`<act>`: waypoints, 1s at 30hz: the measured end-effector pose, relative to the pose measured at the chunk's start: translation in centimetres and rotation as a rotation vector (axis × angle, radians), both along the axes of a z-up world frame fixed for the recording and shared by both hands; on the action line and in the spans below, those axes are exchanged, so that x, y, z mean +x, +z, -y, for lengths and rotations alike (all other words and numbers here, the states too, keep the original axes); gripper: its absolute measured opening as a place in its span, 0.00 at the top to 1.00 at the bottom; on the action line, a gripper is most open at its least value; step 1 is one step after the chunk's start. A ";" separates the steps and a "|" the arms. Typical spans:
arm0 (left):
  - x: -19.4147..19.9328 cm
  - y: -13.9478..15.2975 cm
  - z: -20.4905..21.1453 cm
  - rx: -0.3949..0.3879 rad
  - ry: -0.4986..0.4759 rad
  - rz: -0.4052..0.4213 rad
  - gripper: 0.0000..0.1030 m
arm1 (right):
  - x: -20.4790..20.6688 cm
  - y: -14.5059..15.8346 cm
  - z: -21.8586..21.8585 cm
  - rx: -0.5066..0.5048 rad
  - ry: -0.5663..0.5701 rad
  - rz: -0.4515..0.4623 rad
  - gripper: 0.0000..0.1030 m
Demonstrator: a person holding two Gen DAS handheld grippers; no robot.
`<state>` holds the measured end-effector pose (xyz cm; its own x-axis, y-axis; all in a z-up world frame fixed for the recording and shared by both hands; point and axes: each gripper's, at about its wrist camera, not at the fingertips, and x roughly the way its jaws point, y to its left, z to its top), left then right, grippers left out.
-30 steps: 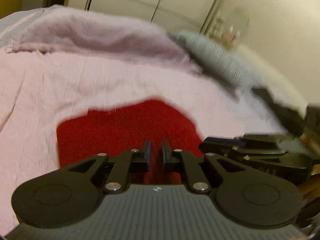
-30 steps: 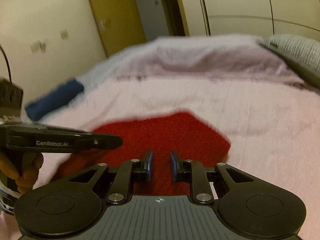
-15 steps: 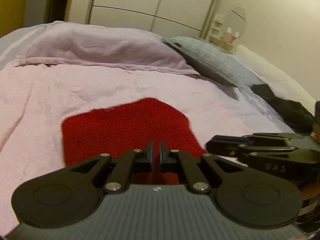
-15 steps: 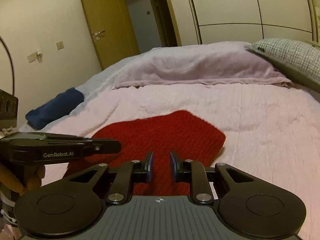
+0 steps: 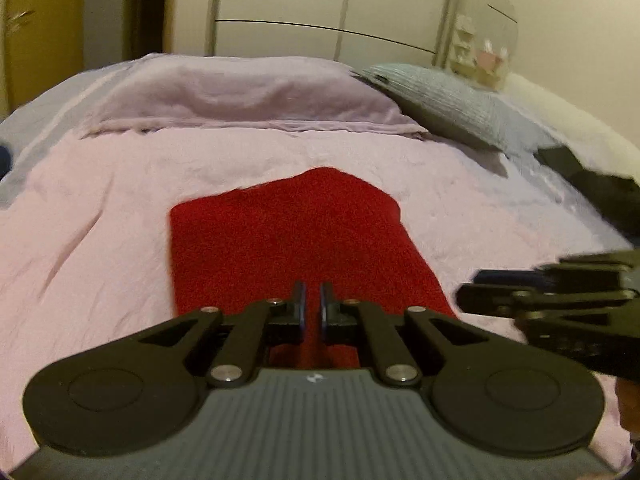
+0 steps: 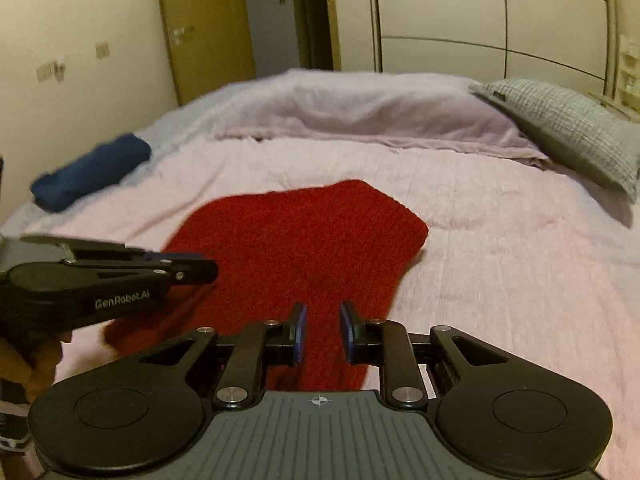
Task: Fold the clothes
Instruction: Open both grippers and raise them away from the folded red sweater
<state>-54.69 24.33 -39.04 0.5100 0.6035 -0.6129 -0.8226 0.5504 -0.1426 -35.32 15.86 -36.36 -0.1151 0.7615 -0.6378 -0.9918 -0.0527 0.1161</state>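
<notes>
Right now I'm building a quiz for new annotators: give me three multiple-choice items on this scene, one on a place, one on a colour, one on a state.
1. Where does the blue rolled garment lie?
A. On the bed's left edge
B. On the grey pillow
C. On the red knit

2. What colour is the knit garment spread on the pink bedspread?
A. Green
B. Red
C. White

3. How does the right gripper stand?
A. Shut on the knit
B. Shut on the pillow
C. Open, holding nothing

Answers:
1 A, it lies at the far left of the bed, apart from the knit.
2 B, both views show it red.
3 C, a clear gap shows between its pads.
</notes>
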 end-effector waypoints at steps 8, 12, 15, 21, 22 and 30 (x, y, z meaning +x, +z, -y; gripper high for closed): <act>-0.5 -1.0 3.3 -0.099 0.089 -0.091 0.91 | -0.6 -1.8 1.7 -0.111 -0.100 -0.033 0.60; -0.8 0.3 5.7 -0.096 0.113 -0.115 0.81 | -0.8 0.2 3.7 -0.093 -0.118 -0.042 0.43; -1.0 1.3 7.5 -0.092 0.131 -0.133 0.72 | -0.9 0.3 5.7 -0.120 -0.146 -0.064 0.40; -1.6 3.2 11.2 -0.082 0.162 -0.164 0.71 | -1.8 0.7 9.7 -0.168 -0.165 -0.065 0.39; -1.8 3.5 11.8 -0.076 0.162 -0.164 0.70 | -2.0 1.1 10.5 -0.160 -0.165 -0.064 0.39; -3.2 5.6 16.6 -0.027 0.160 -0.167 0.65 | -3.8 4.2 15.5 -0.093 -0.169 -0.052 0.37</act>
<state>-57.89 7.75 -33.47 0.2995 0.6507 -0.6978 -0.9125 0.4089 -0.0104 -39.12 0.36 -32.16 -0.0252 0.7110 -0.7028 -0.9781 0.1278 0.1643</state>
